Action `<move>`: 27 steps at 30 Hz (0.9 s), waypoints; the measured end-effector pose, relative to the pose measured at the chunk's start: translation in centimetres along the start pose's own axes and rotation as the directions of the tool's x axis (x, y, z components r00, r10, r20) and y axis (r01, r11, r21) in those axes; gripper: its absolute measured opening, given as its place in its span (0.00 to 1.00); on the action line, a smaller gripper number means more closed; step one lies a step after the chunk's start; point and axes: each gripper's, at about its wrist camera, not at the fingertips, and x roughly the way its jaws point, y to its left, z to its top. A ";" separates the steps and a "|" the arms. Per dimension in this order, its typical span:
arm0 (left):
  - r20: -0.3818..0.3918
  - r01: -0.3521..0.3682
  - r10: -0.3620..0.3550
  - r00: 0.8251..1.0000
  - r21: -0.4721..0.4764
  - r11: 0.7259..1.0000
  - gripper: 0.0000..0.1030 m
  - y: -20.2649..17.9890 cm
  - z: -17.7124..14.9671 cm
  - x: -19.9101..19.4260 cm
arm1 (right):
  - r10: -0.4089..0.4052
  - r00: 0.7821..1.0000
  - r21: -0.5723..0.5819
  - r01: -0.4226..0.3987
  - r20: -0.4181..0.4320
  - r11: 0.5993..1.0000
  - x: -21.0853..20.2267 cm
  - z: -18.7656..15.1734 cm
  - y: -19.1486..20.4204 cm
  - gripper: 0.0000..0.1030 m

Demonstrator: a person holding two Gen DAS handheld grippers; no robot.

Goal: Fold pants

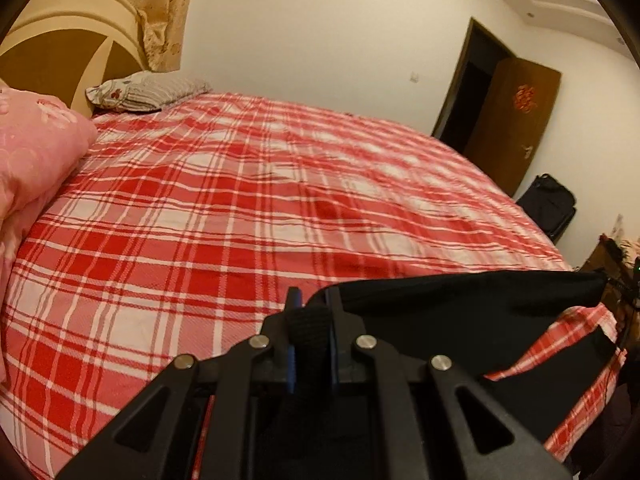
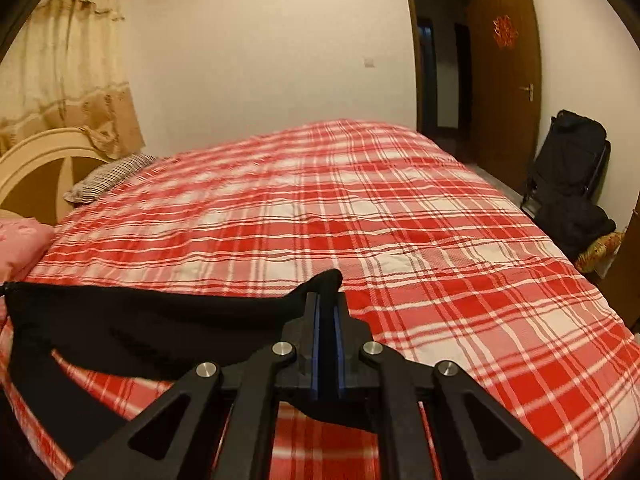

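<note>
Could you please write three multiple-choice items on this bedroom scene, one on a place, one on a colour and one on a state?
1. Where does the pink pillow lie?
A. by the headboard
B. by the door
C. on the floor

2. What colour are the pants?
A. blue
B. black
C. grey

3. How is the right gripper?
A. open and empty
B. open over the bed
C. shut on the pants

Answers:
1 A, it sits at the bed's head end beside the headboard.
2 B, the cloth is black against the red plaid bedspread.
3 C, cloth shows pinched between its closed fingers.
</note>
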 end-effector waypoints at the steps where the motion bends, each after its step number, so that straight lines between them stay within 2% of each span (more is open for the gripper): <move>1: 0.009 0.010 -0.010 1.000 -0.001 1.000 0.12 -0.1 -0.1 -0.4 | 0.011 1.000 0.003 -0.011 0.010 1.000 -0.6 -0.4 -0.1 0.06; 6: 0.070 0.061 -0.061 0.996 0.003 0.998 0.12 0.0 -1.2 -3.5 | 0.023 0.999 0.025 -0.024 0.050 0.999 -3.1 -2.7 -1.0 0.06; 9: 0.074 0.080 -0.079 0.994 -0.012 0.997 0.12 0.7 -2.2 -4.6 | 0.005 0.998 0.039 -0.007 0.057 0.999 -4.4 -4.1 -2.1 0.06; 15: 0.033 0.107 -0.106 0.994 -0.028 0.994 0.12 2.1 -5.7 -5.3 | -0.013 0.999 0.038 0.011 0.050 0.999 -6.8 -6.3 -3.7 0.05; 21: 0.010 0.147 -0.147 0.989 -0.014 0.989 0.12 2.7 -9.4 -5.9 | -0.039 0.999 0.007 0.039 -0.027 0.999 -7.2 -9.2 -3.9 0.05; 24: 0.000 0.137 -0.137 0.991 0.023 0.990 0.12 2.4 -10.8 -6.4 | -0.051 0.998 0.003 0.051 -0.045 0.999 -7.9 -10.4 -4.0 0.05; 27: -0.033 0.093 -0.090 0.995 0.093 0.991 0.14 2.0 -11.9 -6.2 | -0.060 0.996 0.007 0.060 -0.064 0.998 -8.4 -11.4 -4.2 0.06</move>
